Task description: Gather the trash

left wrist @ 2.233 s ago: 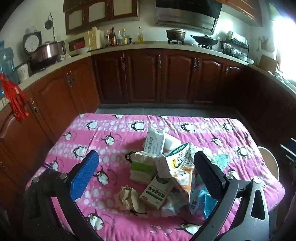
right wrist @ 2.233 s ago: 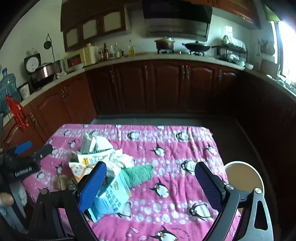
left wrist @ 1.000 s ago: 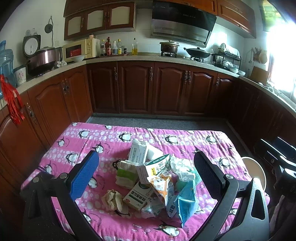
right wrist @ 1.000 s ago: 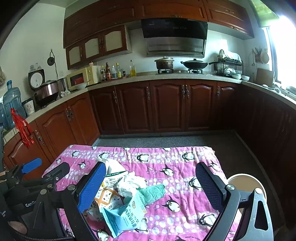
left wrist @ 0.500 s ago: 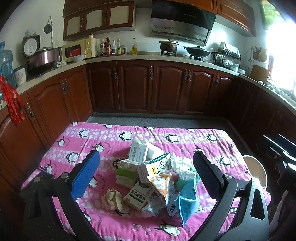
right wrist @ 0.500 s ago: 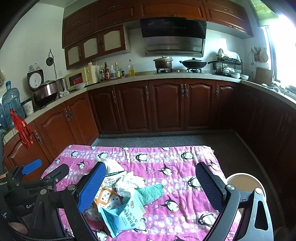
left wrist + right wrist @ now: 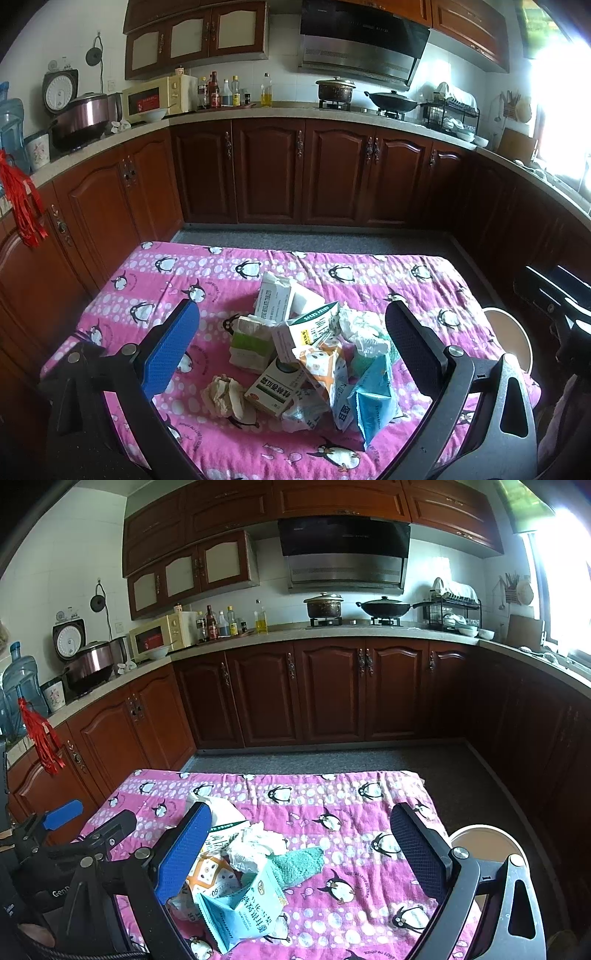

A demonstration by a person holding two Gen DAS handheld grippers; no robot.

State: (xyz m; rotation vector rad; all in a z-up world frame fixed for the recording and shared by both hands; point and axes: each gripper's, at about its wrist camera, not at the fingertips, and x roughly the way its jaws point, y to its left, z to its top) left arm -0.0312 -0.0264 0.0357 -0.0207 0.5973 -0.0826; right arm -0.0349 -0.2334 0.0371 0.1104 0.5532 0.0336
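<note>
- Since the frame half a second back, neither gripper nor any item of trash has shifted noticeably; both views match.
- Left gripper (image 7: 291, 325): held above the near edge of the table (image 7: 207, 273), jaws spread wide, nothing between them.
- Crumpled paper wad (image 7: 224, 395): lies near the near edge, leftmost of the trash, just beside a green-and-white carton (image 7: 271, 387).
- Trash pile (image 7: 310, 347): sits about mid-table, toward the near edge; boxes, wrappers and white tissue (image 7: 360, 330) heaped touching one another.
- Blue packet (image 7: 375, 398): at the right of the pile, tilted on its side, opening toward the near edge.
- Right gripper (image 7: 301, 845): held above the near edge to the right of the pile, jaws wide apart and empty.
- Teal cloth (image 7: 299, 864): flat on the penguin-print cover, partly under the tissue.
- Round bin (image 7: 485, 843): on the floor just beyond the table's right edge.
</note>
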